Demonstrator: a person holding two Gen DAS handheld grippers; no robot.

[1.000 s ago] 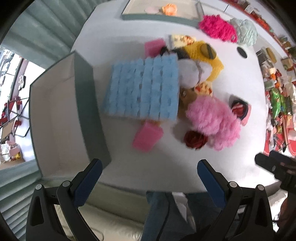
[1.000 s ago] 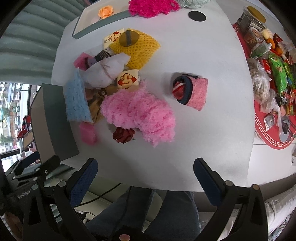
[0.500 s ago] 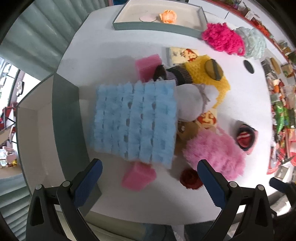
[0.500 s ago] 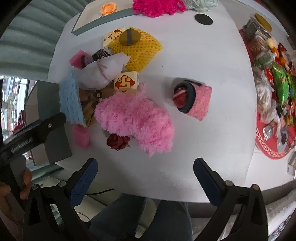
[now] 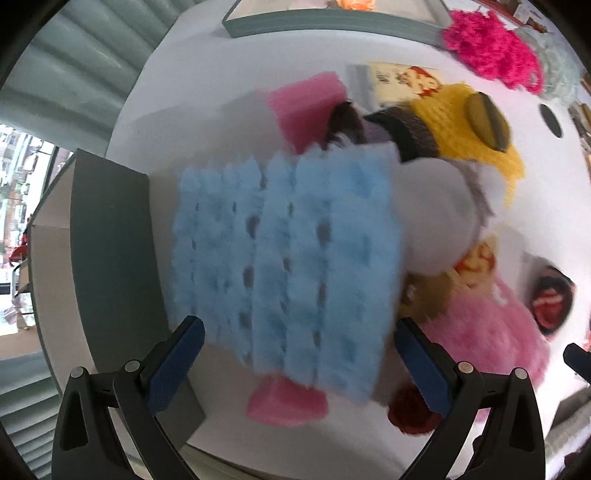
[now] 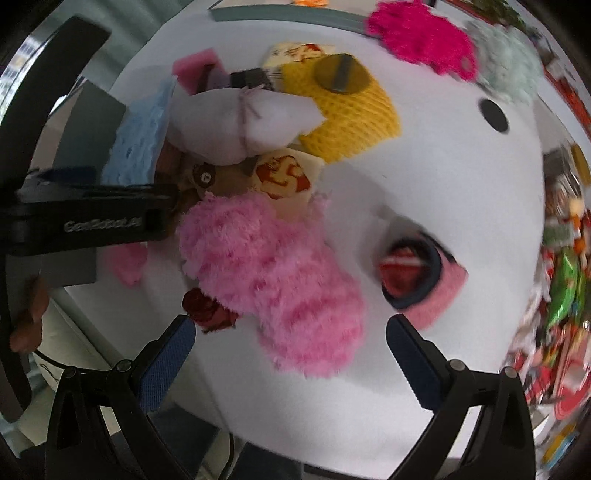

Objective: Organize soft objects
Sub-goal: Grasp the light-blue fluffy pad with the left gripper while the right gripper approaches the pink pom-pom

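Note:
A pile of soft objects lies on the white table. In the left wrist view my open, empty left gripper [image 5: 295, 362] hangs just above the near edge of a blue fluffy pad [image 5: 284, 254]. Pink sponges [image 5: 308, 107] [image 5: 288, 404], a white pouch [image 5: 436, 214] and a yellow knit piece [image 5: 469, 133] surround it. In the right wrist view my open, empty right gripper [image 6: 288, 365] is over a pink fluffy piece [image 6: 273, 273], with a dark red rose [image 6: 207, 308] by its left finger. The left gripper's body [image 6: 92, 218] shows at the left.
An open grey box [image 5: 110, 236] stands left of the pad. A grey tray [image 5: 332, 22] holds an orange flower at the back. Magenta [image 6: 421, 37] and mint fluffy pieces sit at the far right. A pink roll with a red core [image 6: 417, 277] lies right. Snack packets [image 6: 561, 288] crowd the right edge.
Both grippers have moved forward and lower toward the pile. The left one closed in on the blue pad; the right one neared the pink fluffy piece. Both stayed open.

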